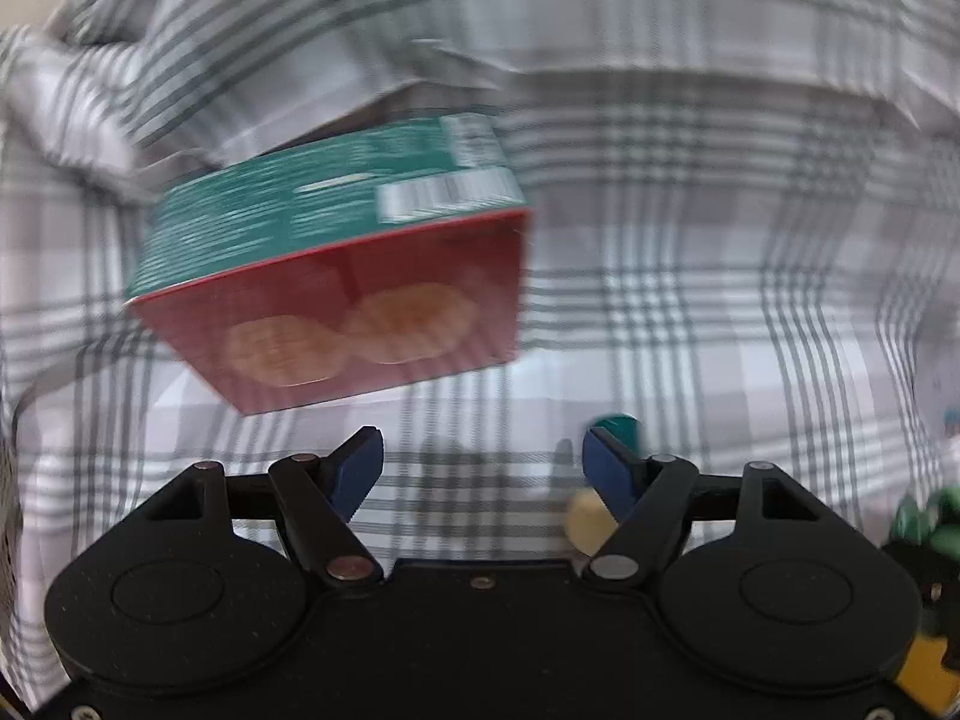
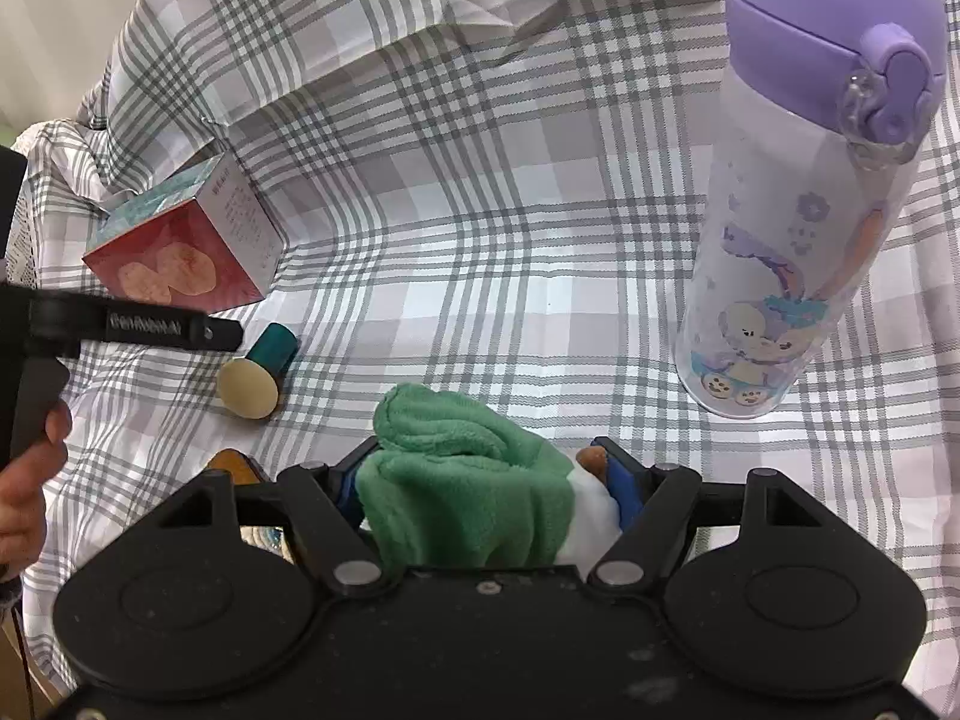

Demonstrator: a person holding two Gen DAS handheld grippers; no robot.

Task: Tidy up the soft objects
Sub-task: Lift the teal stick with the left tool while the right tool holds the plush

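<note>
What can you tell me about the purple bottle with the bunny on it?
The purple bottle stands upright on the checked cloth, to the right and apart from the other things. Its body is pale and smooth with cartoon bunny pictures and paw prints. On top sits a shut lilac flip lid with a clear catch on its side. Nothing grips it.

You are working in a home setting: a plaid cloth (image 2: 480,192) covers the surface, holding a cartoon-printed purple flask (image 2: 798,228), a snack box (image 2: 180,246) and a plush toy (image 2: 468,480).
</note>
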